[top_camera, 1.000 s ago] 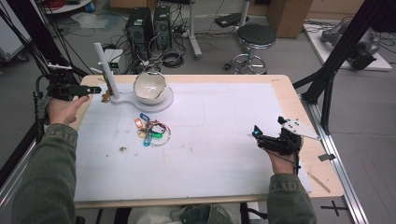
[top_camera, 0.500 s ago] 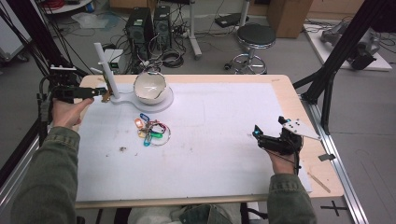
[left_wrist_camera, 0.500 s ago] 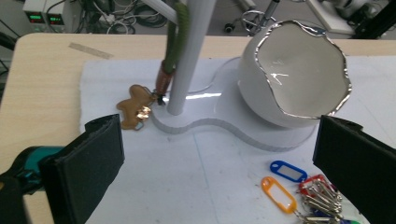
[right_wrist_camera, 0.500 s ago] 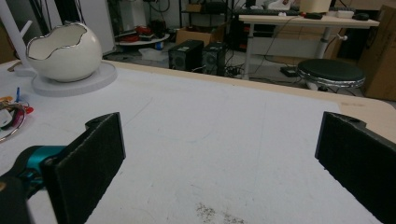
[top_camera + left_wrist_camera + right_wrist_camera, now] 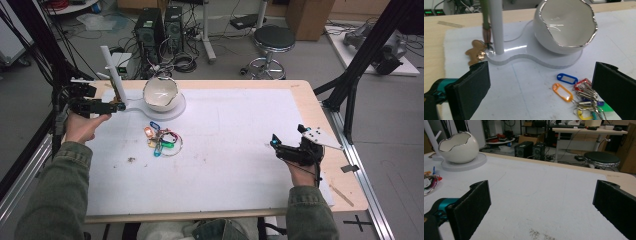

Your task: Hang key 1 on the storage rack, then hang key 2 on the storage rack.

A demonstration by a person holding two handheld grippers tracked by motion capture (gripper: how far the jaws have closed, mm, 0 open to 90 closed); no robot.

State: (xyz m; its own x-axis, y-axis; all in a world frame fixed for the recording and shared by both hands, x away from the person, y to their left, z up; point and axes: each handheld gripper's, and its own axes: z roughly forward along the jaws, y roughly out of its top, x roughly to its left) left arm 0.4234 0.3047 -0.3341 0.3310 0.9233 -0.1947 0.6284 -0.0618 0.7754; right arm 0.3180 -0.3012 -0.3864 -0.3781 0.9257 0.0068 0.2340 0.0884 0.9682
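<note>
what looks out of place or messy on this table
A small patch of dark crumbs lies on the white mat, and the bunch of keys lies loose beside the stand rather than hung.

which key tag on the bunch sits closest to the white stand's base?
The blue tag. It lies nearest the stand base; the orange tag sits farther out.

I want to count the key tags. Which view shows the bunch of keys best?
The left gripper view: the keys lie close ahead between its open jaws, with blue, orange and red tags distinct. The high view shows the whole bunch, but small. The right gripper view catches its edge at the far left, cut off.
</note>
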